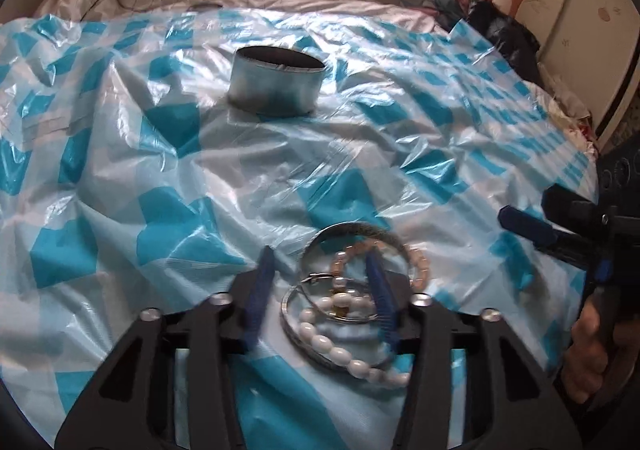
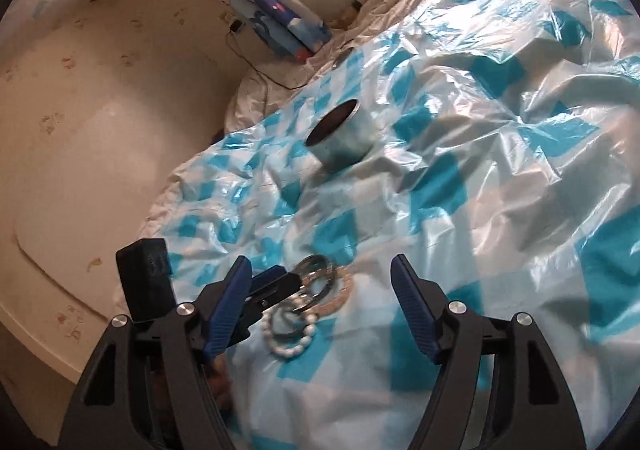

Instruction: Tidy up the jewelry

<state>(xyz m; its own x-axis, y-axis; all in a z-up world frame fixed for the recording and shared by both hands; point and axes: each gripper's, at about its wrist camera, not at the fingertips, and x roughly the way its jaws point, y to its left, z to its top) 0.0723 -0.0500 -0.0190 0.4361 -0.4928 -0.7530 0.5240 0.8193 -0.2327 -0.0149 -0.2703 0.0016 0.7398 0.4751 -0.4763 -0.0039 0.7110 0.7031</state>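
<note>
a bed is covered by a crinkled blue-and-white plastic sheet (image 1: 168,178), evidently spread as a work surface so that small pieces stay visible. a round metal tin (image 1: 276,80) is stood upright and lidless toward the far side of the sheet, well apart from the jewelry, presumably to receive it. nearer, the jewelry is heaped in one overlapping pile: two silver bangles (image 1: 352,238), a white bead bracelet (image 1: 344,354) and a pinkish bead bracelet (image 1: 418,270). the left gripper (image 1: 320,290) is lowered over this pile with its jaws partly parted, straddling the bangles; no firm pinch is seen, so nothing is judged as held. the right gripper (image 2: 324,314) is kept released and empty just beside the pile, probably ready to steady or take a piece.
</note>
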